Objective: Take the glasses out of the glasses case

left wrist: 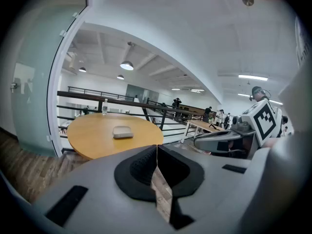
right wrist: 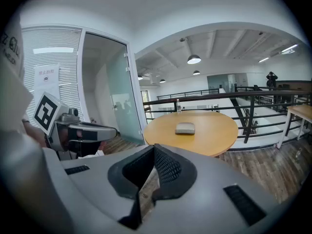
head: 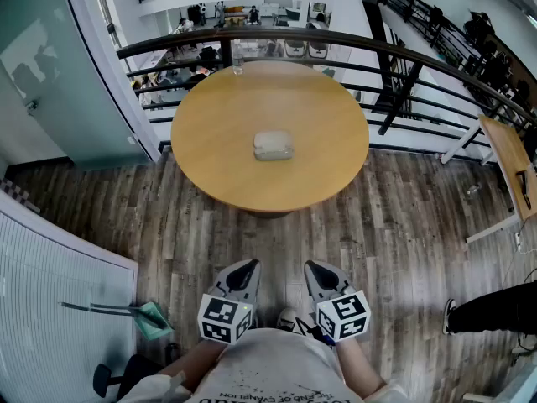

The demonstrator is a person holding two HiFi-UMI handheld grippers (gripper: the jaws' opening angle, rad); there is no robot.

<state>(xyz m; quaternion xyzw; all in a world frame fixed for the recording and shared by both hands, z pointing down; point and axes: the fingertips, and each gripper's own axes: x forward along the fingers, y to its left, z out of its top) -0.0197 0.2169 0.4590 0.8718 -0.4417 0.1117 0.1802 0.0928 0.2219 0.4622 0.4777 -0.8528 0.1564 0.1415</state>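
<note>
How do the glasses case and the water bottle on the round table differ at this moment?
The glasses case lies flat and low near the middle of the table; the water bottle stands upright at its far edge, by the railing. The glasses case is pale grey and opaque; the water bottle is clear. Both rest on the table, well away from the left gripper and right gripper, which are shut on nothing.

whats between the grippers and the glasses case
Only wood floor and bare table lie between the left gripper, right gripper and the glasses case; head view shows it.
</note>
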